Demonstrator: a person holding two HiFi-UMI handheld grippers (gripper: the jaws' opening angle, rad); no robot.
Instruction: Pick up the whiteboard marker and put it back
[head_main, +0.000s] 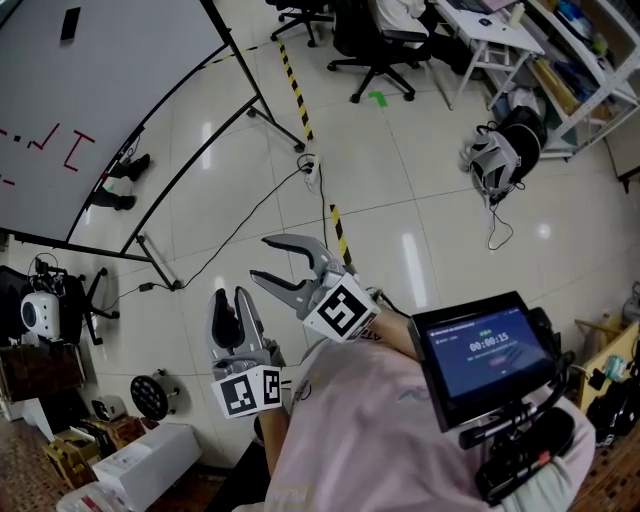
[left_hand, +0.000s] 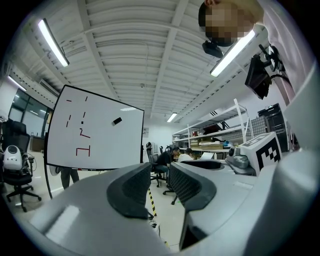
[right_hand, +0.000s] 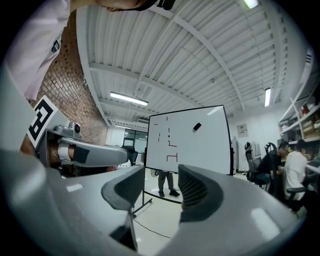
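Note:
No whiteboard marker shows in any view. The whiteboard (head_main: 110, 90) stands on a black frame at the upper left, with red marks and a black eraser (head_main: 70, 22) on it; the board (left_hand: 100, 135) also lies ahead of the left gripper, and the board (right_hand: 190, 140) ahead of the right. My left gripper (head_main: 230, 297) is held level over the floor, jaws drawn together, nothing between them. My right gripper (head_main: 259, 258) hovers just to its right, shut as well, with only a slim gap between its pads and nothing in it.
A black cable and power strip (head_main: 310, 172) lie on the tiled floor by yellow-black tape (head_main: 296, 95). Office chairs (head_main: 375, 45) and desks stand at the back, a bag (head_main: 500, 155) at the right. Boxes (head_main: 145, 462) and gear crowd the lower left. Someone's feet (head_main: 125, 170) show behind the board.

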